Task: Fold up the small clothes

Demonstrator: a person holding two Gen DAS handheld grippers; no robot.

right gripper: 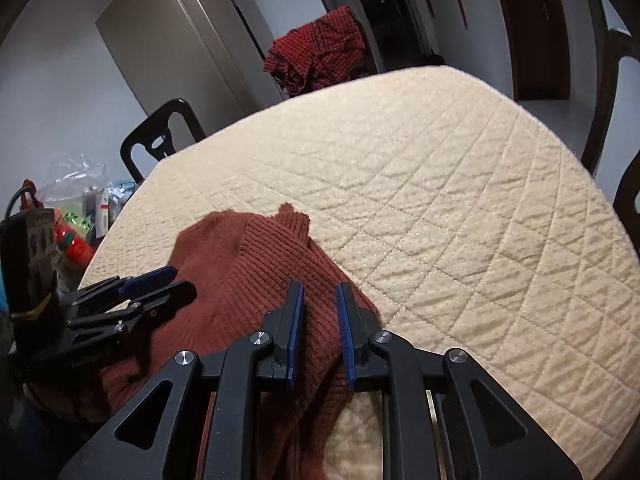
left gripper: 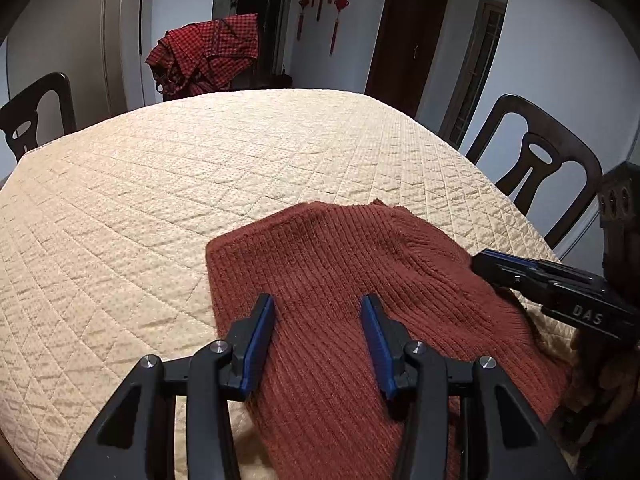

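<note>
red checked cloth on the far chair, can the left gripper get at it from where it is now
Probably not. The left gripper hangs over the rust sweater at the near edge, and the whole quilted table lies between it and the red checked cloth.

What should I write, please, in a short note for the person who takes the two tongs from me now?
Left tongs: open, over the near left part of the rust-red knit sweater, holding nothing.
Right tongs: open with a narrow gap, above the sweater's right side; knit shows between the fingers, but no pinch is visible.
Sweater: on the near edge of the quilted cream table cover, already partly folded, its left edge straight, its near end hanging toward you.
Red checked cloth: draped on the far chair, untouched.
Left to do: grip the sweater and finish folding it.
</note>
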